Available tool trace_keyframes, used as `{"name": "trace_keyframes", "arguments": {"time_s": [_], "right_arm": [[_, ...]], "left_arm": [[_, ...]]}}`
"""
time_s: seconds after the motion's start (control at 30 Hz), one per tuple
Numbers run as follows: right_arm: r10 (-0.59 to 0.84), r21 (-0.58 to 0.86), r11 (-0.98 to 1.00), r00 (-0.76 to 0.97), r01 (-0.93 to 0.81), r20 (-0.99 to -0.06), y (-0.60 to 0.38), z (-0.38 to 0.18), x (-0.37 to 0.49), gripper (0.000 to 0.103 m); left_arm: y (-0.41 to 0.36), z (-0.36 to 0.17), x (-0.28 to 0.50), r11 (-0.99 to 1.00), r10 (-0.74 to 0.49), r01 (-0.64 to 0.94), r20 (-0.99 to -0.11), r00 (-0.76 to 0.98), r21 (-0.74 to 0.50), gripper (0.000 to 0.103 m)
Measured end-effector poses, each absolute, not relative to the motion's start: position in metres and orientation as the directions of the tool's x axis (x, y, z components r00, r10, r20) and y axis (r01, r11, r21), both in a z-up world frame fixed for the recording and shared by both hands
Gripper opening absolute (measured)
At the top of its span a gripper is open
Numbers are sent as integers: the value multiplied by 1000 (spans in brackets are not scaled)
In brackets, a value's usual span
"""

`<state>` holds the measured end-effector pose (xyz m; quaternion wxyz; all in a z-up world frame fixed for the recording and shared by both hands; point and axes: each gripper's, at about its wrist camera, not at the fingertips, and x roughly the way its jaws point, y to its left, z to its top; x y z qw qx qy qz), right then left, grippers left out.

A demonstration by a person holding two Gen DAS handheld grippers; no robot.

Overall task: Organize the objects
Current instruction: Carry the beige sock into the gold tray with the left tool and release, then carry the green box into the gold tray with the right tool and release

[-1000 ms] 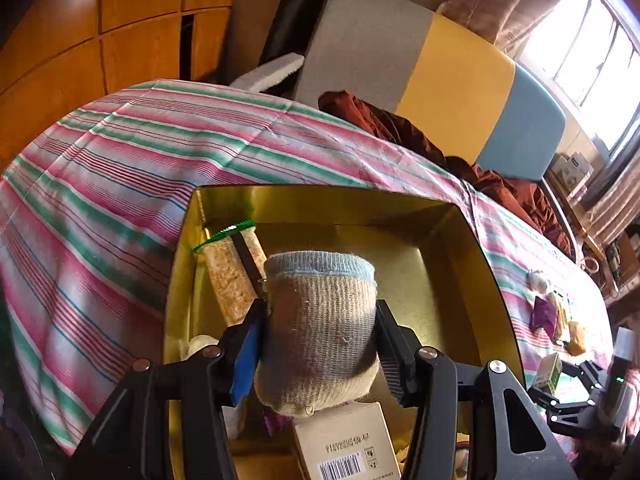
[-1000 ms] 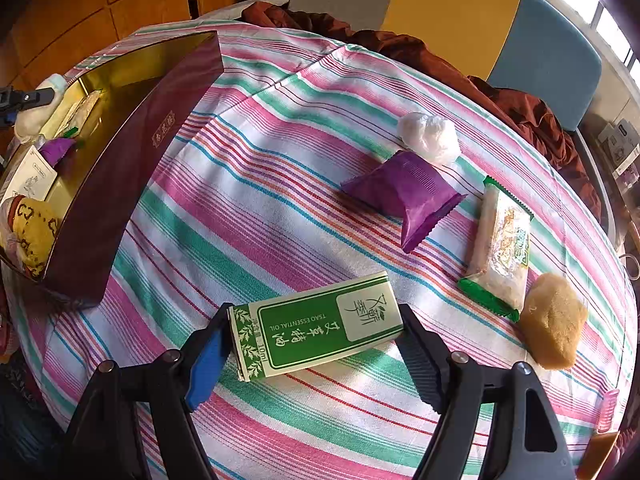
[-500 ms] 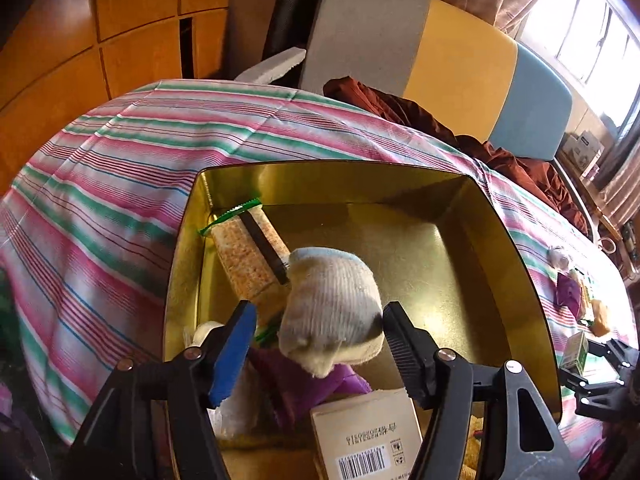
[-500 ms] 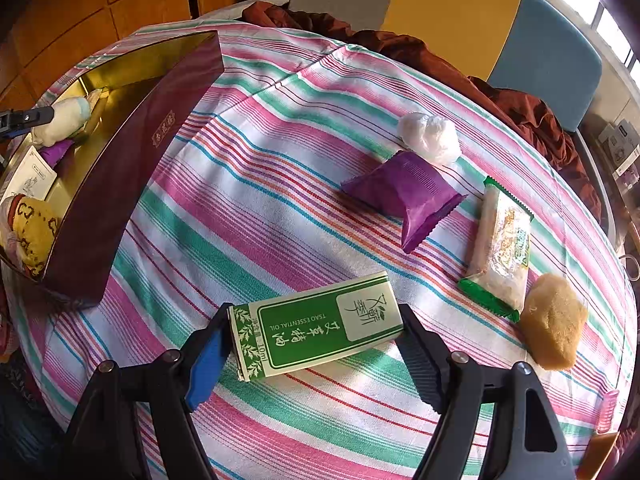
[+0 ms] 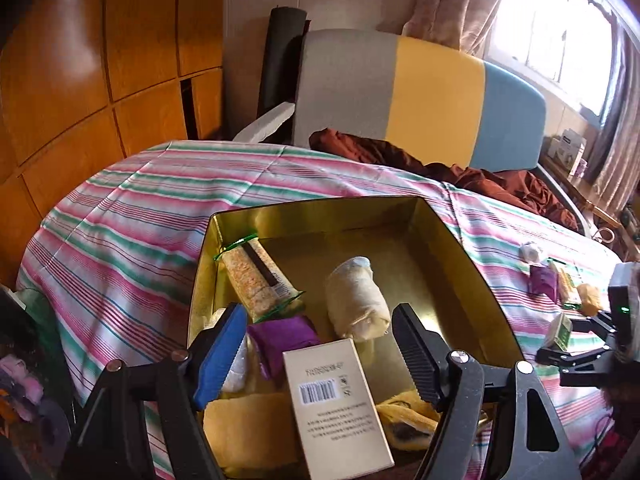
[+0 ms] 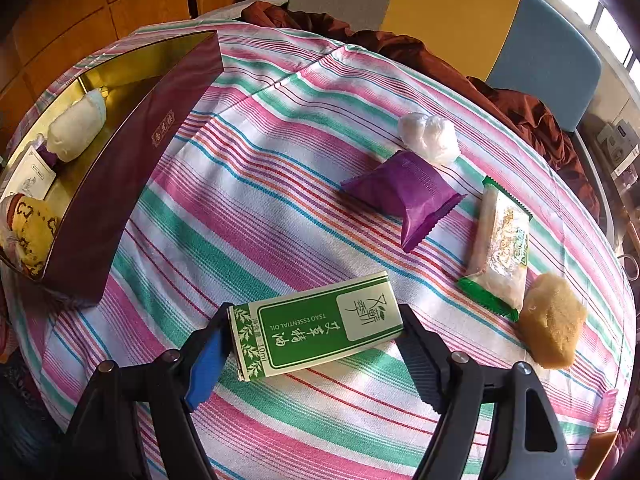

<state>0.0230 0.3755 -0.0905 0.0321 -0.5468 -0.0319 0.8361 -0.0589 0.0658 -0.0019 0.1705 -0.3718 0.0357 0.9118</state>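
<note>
- Gold-lined box (image 5: 436, 236), maroon outside, sits on the striped cloth (image 6: 280, 184) of the desk; in the right wrist view we find it at the far left (image 6: 132, 152).
- Left gripper (image 5: 320, 344): we hold it over the near end of the box, its fingers (image 5: 222, 344) spread wide and holding nothing.
- Rolled sock (image 5: 356, 300), cream with a pale blue cuff, lies on the box floor between and beyond the left fingers, clear of both; it also shows in the right wrist view (image 6: 76, 128).
- Rice-cracker bar (image 5: 256, 276) in a green-edged wrapper lies along the left wall of the box, beside the sock.
- Purple packet (image 5: 284, 336) lies just behind the beige carton (image 5: 340, 404), which carries a barcode and rests at the near end of the box.
- Yellow patterned cloth (image 6: 34, 232) fills the near corner of the box.
- Right gripper (image 6: 312, 344): we hold it low over the cloth, its fingers (image 6: 208, 360) at either end of the green essential-oil box (image 6: 320, 328); whether the pads press it or merely flank it, we cannot tell.
- Loose on the cloth beyond the green box: second purple packet (image 6: 404, 196), white wad (image 6: 428, 136) just behind it, second cracker bar (image 6: 500, 248) to its right, tan sponge-like lump (image 6: 552, 320) touching that bar's near end.
- Brown fabric (image 5: 480, 172) is heaped at the far edge, in front of a grey, yellow and blue backrest (image 5: 420, 96).
</note>
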Motion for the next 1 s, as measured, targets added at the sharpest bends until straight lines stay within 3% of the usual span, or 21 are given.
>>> {"name": "trace_keyframes", "arguments": {"time_s": [0.47,1.0], "right_arm": [[89,-83,-996,-403,-32,-911,374,-90,23,79],[59,-22,-996,-447,-88,-893,373,-73,24,79]], "left_arm": [[76,4,-28,-920,306,-390,-673,-673,-29,79],[43,-4,-21,-931,316,-354,-678,-663,-87,80]]}}
